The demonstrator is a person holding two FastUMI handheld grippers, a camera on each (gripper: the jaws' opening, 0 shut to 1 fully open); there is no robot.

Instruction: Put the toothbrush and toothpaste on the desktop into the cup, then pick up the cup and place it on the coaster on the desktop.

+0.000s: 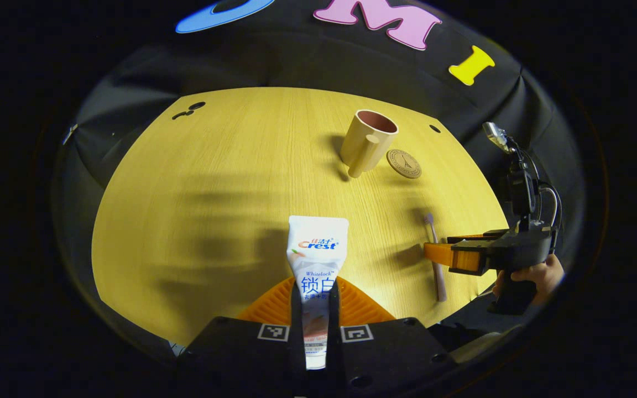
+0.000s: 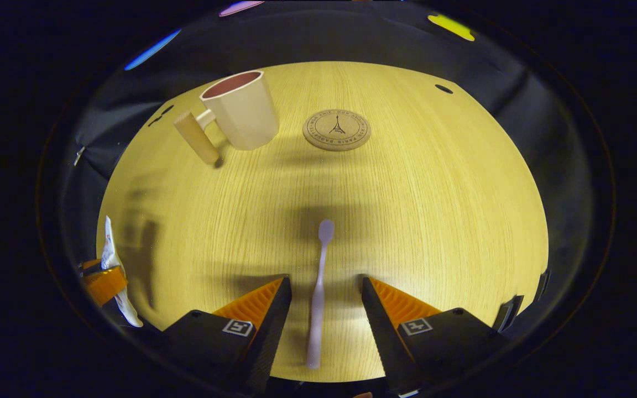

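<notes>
Toothpaste (image 1: 317, 260) clamped in left hand-held gripper (image 1: 315, 309), right hand-held gripper (image 2: 325, 309) wide astride toothbrush (image 2: 318, 293), cup (image 1: 367, 142) empty.

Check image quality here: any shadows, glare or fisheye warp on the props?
Left gripper view: broad soft shadows on the desktop around the toothpaste tube; tube sharp. Right gripper view: desktop edge bows strongly; dim shadow patch around the toothbrush head; coaster crisp, no glare.

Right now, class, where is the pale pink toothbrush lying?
In the right gripper view, the pale pink toothbrush lies flat on the wooden desktop between the right gripper's open jaws, head pointing toward the round cork coaster.
</notes>
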